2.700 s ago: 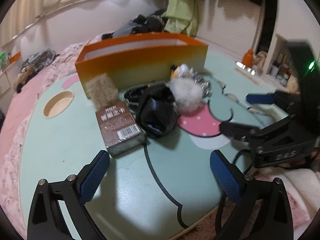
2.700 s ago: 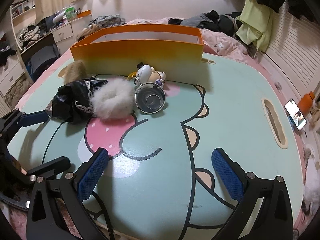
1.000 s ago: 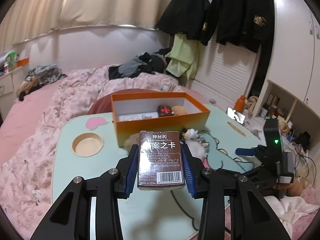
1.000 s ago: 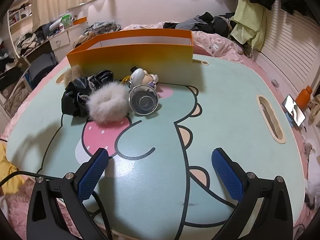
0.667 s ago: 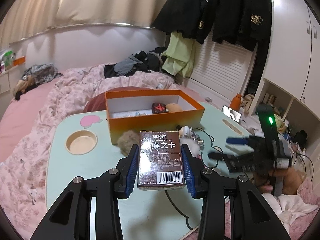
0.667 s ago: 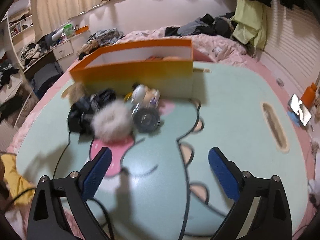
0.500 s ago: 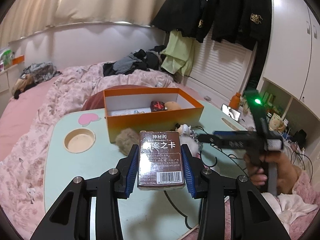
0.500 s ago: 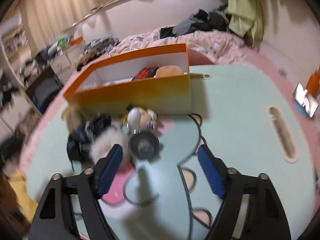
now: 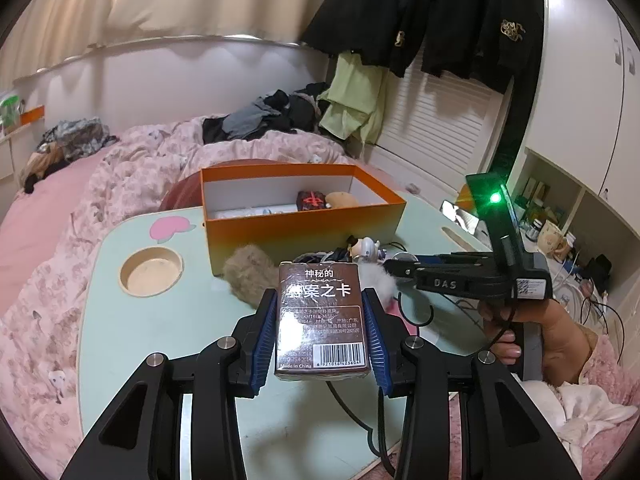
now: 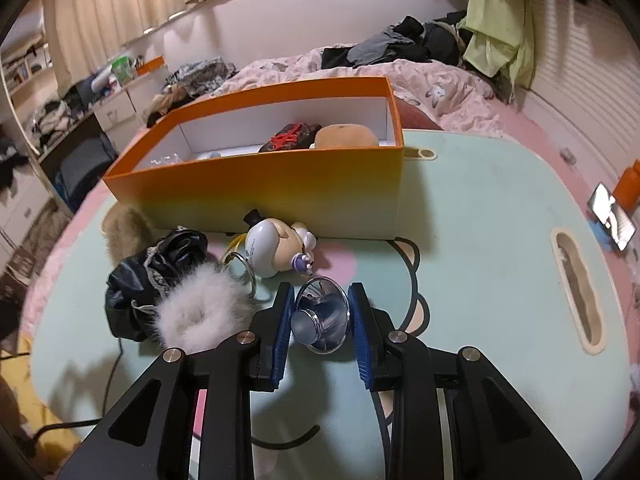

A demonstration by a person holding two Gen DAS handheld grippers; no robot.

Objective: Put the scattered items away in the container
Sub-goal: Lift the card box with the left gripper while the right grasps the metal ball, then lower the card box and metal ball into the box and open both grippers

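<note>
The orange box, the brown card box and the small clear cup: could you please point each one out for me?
orange box (image 10: 280,192), right wrist view, front wall.
brown card box (image 9: 320,320), left wrist view, printed face.
clear cup (image 10: 322,316), right wrist view, its side.

Black left tool, blue ribbed pads, silver screws.

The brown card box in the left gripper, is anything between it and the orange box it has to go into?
Nothing visible blocks it. The card box is held up in the left gripper, above the tan pom-pom and other clutter before the orange box, whose top is open with free floor at its left end.
</note>
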